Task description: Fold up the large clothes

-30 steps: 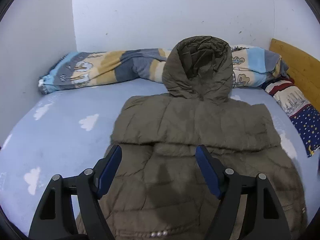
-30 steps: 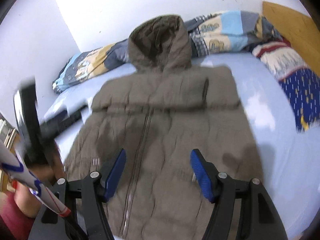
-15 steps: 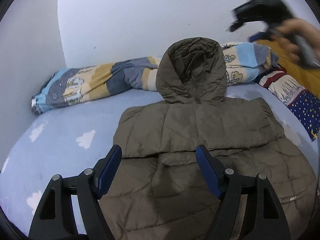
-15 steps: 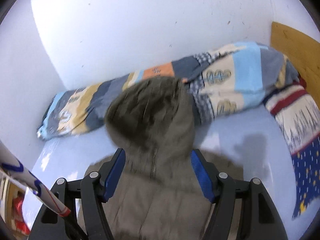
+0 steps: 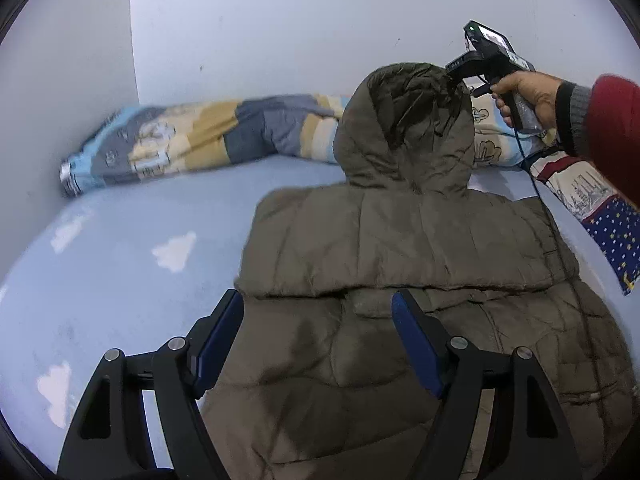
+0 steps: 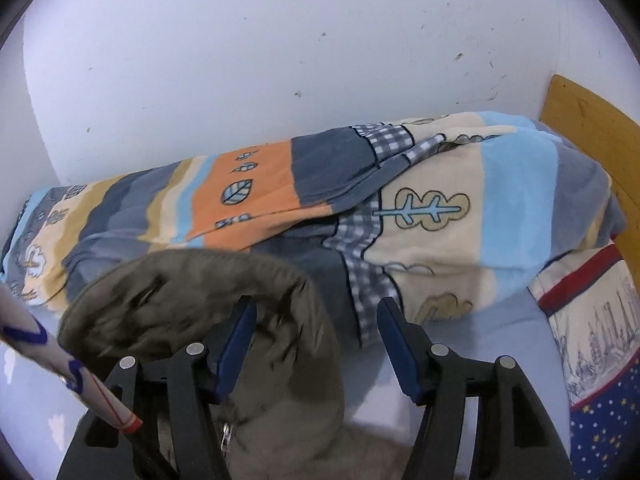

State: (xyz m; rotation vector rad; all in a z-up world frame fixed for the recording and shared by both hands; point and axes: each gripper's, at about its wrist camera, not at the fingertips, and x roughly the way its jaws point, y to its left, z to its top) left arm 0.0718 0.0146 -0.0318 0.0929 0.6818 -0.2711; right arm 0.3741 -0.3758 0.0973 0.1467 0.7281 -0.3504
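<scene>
While the olive puffer jacket (image 5: 404, 280) lies flat on the light blue bed sheet (image 5: 120, 264) with its sleeves already folded across the chest, the step in hand looks like the hood fold. The hood (image 5: 404, 128) sits at twelve o'clock, propped against the rolled striped blanket (image 6: 400, 200). The right gripper (image 6: 316, 344) has its jaws apart, straddling the hood's rim at one o'clock. The left gripper (image 5: 318, 340), jaws apart and empty, hovers over the jacket's middle at six o'clock. Next, I judge, the right must close on the rim and draw it toward six o'clock.
</scene>
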